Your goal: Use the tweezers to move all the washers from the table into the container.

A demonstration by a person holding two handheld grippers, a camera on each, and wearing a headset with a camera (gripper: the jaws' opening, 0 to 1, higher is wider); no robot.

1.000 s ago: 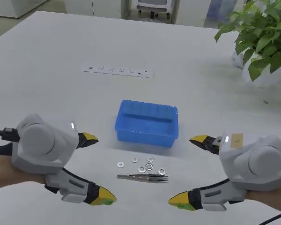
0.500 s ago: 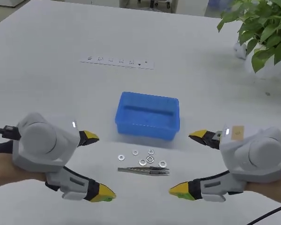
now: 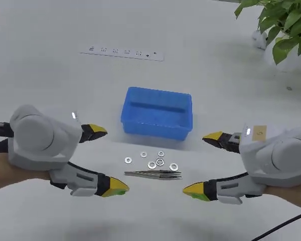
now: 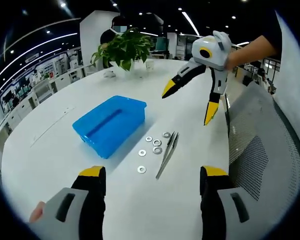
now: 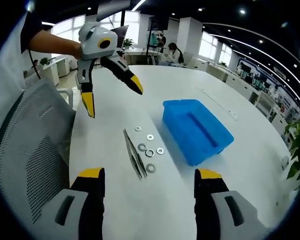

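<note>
- Left gripper [image 3: 115,160]: we are holding it low over the table [image 3: 50,95], to the left of the parts. Its jaws are spreading wide and gripping nothing.
- Right gripper [image 3: 194,163]: we are holding it opposite, to the right of the parts. Its jaws are likewise gaping wide and carrying nothing. The yellow tips of both grippers are pointing inward toward each other.
- Tweezers [image 3: 153,174]: they are lying flat on the table between the two grippers, touched by neither. In the head view they are running crosswise, just on the near side of the washers.
- Washers [image 3: 152,165]: we are counting six, all lying loose on the table in a small scatter between the tweezers and the container. One is sitting a little apart at the left, and the nearest ones are lying just beside the tweezers.
- Container [image 3: 155,128]: a blue rectangular tub with an open top. It is standing on the table just beyond the washers, and its floor is showing plain blue.
- Power strip [image 3: 122,52]: a white bar lying flat on the table, well beyond the container.
- Plant [image 3: 286,25]: green leaves are hanging into the far right corner of the head view.
- Mesh chair [image 5: 30,150]: a grey seat back is showing at the table's edge in the right gripper view
</note>
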